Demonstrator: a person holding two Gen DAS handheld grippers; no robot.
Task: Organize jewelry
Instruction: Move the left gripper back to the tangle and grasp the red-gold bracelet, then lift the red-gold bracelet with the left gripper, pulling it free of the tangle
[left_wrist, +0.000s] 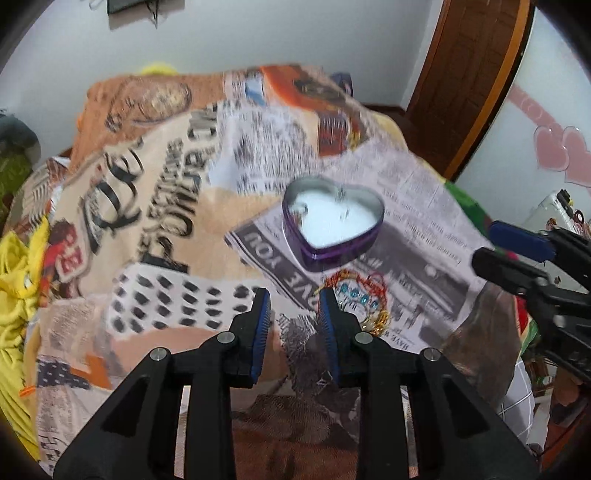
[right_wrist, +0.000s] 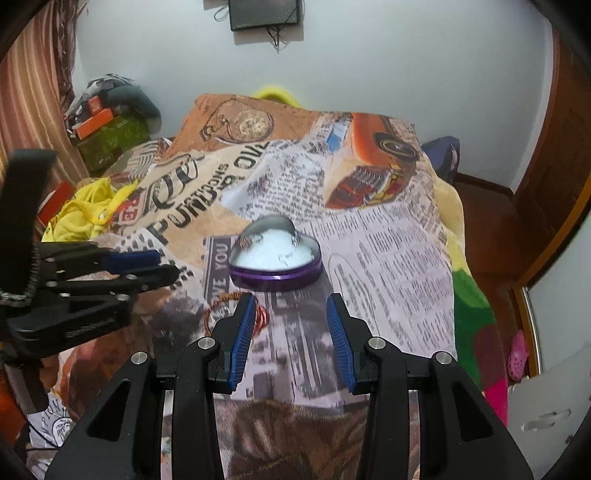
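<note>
Printed blanket (right_wrist: 388, 240): covers bed. Heart-shaped tin (left_wrist: 332, 225), lidless, white-lined: rests mid-blanket. Beaded bangle (left_wrist: 364, 295): lies just before tin. My left gripper (left_wrist: 294, 301) and right gripper (right_wrist: 291, 306): fingers apart, holding nothing.

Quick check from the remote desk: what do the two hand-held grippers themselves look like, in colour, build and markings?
Both match. The left hand-held gripper and right hand-held gripper have matte black, angular plastic bodies with triangular cut-outs and round silver pins at the joints. Their fingers carry blue ribbed pads. Seen side-on from the right wrist, the left one bears small embossed lettering, too blurred to read.
</note>
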